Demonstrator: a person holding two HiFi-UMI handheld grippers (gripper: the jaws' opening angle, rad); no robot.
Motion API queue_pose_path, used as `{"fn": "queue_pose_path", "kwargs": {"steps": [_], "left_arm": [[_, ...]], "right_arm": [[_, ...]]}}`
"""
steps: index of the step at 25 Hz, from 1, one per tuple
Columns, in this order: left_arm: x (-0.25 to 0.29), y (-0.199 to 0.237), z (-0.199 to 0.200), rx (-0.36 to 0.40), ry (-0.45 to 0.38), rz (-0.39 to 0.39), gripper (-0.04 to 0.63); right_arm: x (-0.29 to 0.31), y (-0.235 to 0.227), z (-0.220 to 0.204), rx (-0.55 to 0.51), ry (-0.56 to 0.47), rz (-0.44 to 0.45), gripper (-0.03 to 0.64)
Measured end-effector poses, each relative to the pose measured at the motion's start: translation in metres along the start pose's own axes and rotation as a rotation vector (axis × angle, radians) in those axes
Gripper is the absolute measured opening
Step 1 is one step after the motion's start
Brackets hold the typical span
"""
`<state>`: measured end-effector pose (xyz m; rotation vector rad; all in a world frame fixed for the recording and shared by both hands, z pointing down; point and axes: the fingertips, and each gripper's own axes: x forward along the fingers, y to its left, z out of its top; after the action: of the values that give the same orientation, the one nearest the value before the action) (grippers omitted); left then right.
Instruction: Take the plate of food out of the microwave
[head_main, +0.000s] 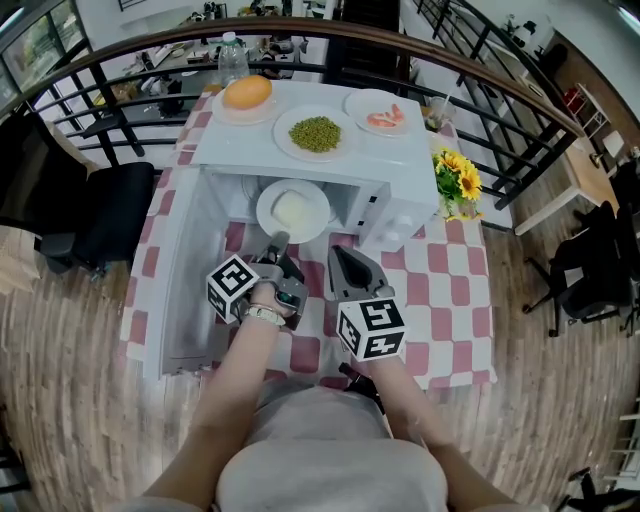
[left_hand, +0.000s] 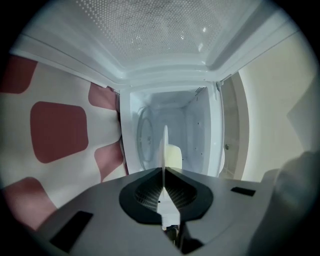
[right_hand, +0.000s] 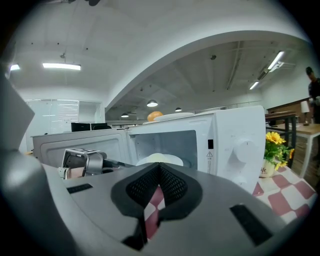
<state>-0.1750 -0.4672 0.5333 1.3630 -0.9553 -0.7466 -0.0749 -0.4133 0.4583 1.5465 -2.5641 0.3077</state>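
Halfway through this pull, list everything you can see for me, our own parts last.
microwave: one, white, centre, door open to the left.
plate of white food: one, white, in the microwave's opening.
plate of round orange food: one, white, microwave's top, left.
plate of green peas: one, white, microwave's top, middle.
plate of pink food: one, white, microwave's top, right.
bottle: one, clear, behind the microwave.
sunflowers: one bunch, yellow, right of the microwave.
tablecloth: one, red-and-white check, under the microwave.
left gripper: one, grey, shut on the rim of the plate of white food.
right gripper: one, grey, shut and empty, beside the left.
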Motion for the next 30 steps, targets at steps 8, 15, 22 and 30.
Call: {"fn": "queue_pose_path", "kwargs": {"steps": [8,15,22,30], "left_arm": [[-0.019,-0.017,-0.011,-0.006,0.01,-0.016,0.015],[-0.033,-0.026,-0.02,0.009,0.022,-0.021,0.015],[-0.048,-0.033,-0.026,0.003,0.015,-0.037,0.015],[-0.063,-0.046,-0.031,0.055,-0.028,-0.084,0.017]], "right_arm": [[-0.011,0.006,0.006,-0.009,-0.038,0.004,0.023],[-0.022,0.013,0.006,-0.032,-0.068,0.0,0.023],[-0.033,0.021,0.006,-0.122,-0.085,-0.032,0.023],[-0.037,0.015,0.01,-0.094,-0.116,-0.059,0.023]]}}
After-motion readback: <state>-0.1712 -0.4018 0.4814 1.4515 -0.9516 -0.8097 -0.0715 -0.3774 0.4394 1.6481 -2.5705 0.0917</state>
